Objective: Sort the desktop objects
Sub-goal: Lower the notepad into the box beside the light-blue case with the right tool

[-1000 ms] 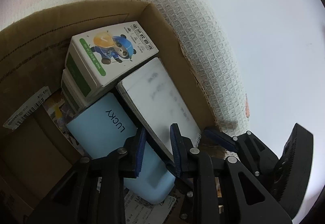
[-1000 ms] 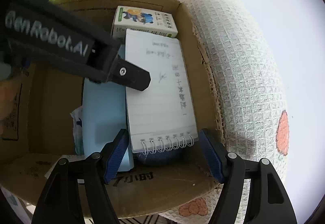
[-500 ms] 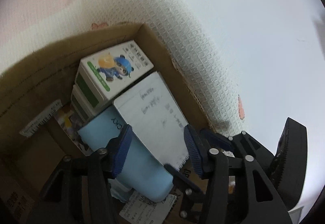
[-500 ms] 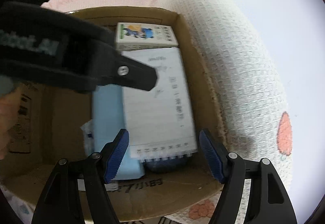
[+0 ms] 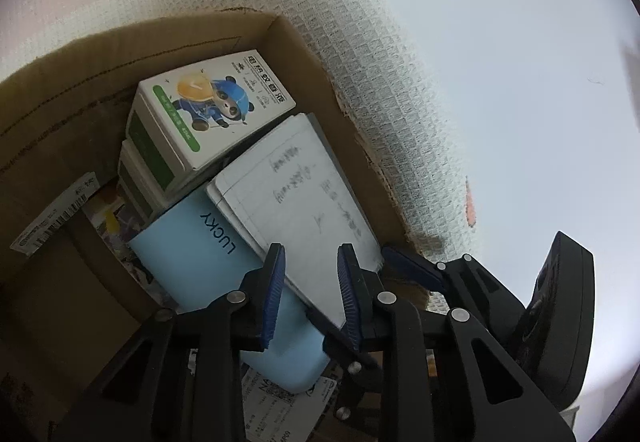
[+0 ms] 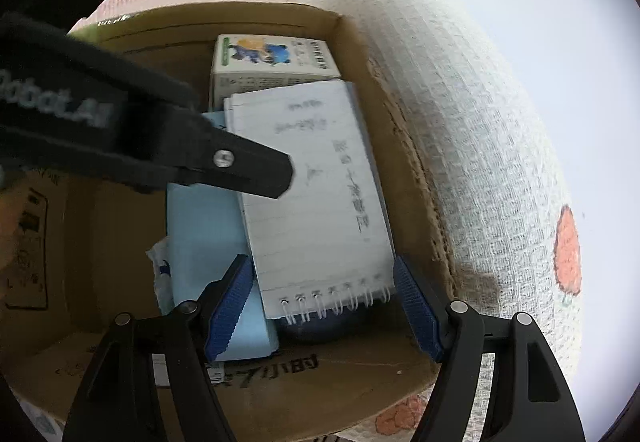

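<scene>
Here a brown cardboard box [image 5: 72, 113] sits against a white waffle-weave cloth [image 5: 360, 53] printed with orange fruit, and the sorted desktop objects lie packed inside it. At the far end of the box rests a white carton with a blue cartoon animal [image 5: 212, 113], stacked on another carton of the same green-and-white kind. Just in front of it lies a light blue case marked LUCKY [image 5: 208, 262], and a spiral notepad [image 6: 316, 197] with handwriting on its lined top page lies partly over that case, along the box's right-hand wall; its wire binding faces the near end of the box, where something dark blue shows underneath it. Loose printed papers and a barcode label [image 5: 52, 222] lie at the bottom on the left. The left gripper [image 5: 310, 298] hangs above the near end of the notepad and the blue case; its fingers have just been closing and stand only a narrow gap apart, with nothing visibly pinched between the blue pads, the notepad showing below them. In the right wrist view that same tool reaches in from the left across the case and the notepad's edge. The right gripper [image 6: 324, 306] has its fingers spread wide, one on each side of the notepad's spiral end, and the pads do not press on it.
</scene>
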{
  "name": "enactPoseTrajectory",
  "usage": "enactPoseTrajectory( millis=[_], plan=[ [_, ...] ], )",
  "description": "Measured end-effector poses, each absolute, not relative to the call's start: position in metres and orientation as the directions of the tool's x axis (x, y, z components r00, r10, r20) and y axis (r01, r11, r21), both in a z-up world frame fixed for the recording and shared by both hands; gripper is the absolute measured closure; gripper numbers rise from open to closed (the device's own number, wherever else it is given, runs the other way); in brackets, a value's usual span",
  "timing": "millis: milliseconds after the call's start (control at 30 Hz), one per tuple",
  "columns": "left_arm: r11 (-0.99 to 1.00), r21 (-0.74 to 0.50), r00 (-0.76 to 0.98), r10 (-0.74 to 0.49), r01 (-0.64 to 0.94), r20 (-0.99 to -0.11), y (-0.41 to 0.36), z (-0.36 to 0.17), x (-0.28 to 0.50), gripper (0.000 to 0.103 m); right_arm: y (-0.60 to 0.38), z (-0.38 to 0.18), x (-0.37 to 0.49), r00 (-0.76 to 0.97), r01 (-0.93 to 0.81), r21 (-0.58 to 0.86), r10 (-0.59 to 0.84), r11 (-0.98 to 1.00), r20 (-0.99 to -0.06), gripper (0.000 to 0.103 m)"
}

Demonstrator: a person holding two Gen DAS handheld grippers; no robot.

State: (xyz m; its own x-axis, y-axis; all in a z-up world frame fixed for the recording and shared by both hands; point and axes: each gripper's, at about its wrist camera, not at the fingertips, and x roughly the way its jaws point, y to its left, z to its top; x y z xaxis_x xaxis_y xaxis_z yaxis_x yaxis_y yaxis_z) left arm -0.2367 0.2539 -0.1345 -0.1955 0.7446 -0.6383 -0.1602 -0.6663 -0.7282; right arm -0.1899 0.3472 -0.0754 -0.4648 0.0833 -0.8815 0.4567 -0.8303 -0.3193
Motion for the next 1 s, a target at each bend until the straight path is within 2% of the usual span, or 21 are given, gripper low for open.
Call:
enactPoseTrajectory(
  millis=[167, 467, 733, 1000],
  plan=[
    [-0.696, -0.69, -0.234, 0.718, -0.2, -0.656, 0.251, -0.125, -0.233, 0.072, 0.354, -0.064, -0.175, -0.502, 0.434, -0.3, 0.049, -0.85, -0.864, 0.034],
    [-0.685, -0.711, -0.203, 0.728, -0.16, -0.655, 0.245, -0.139, -0.236, 0.073, 0.361, -0.049, -0.154, -0.505, 0.426, -0.192, -0.056, -0.884, -0.861, 0.062],
    [-0.699, -0.677, -0.21, 0.715, -0.229, -0.667, 0.259, -0.13, -0.236, 0.076, 0.376, -0.052, -0.156, -0.425, 0.386, -0.03, -0.149, -0.922, -0.893, 0.062],
    [-0.68, -0.711, -0.202, 0.732, -0.176, -0.65, 0.253, -0.132, -0.239, 0.076, 0.386, -0.028, -0.151, -0.43, 0.308, 0.096, -0.229, -0.946, -0.873, 0.062]
  ],
)
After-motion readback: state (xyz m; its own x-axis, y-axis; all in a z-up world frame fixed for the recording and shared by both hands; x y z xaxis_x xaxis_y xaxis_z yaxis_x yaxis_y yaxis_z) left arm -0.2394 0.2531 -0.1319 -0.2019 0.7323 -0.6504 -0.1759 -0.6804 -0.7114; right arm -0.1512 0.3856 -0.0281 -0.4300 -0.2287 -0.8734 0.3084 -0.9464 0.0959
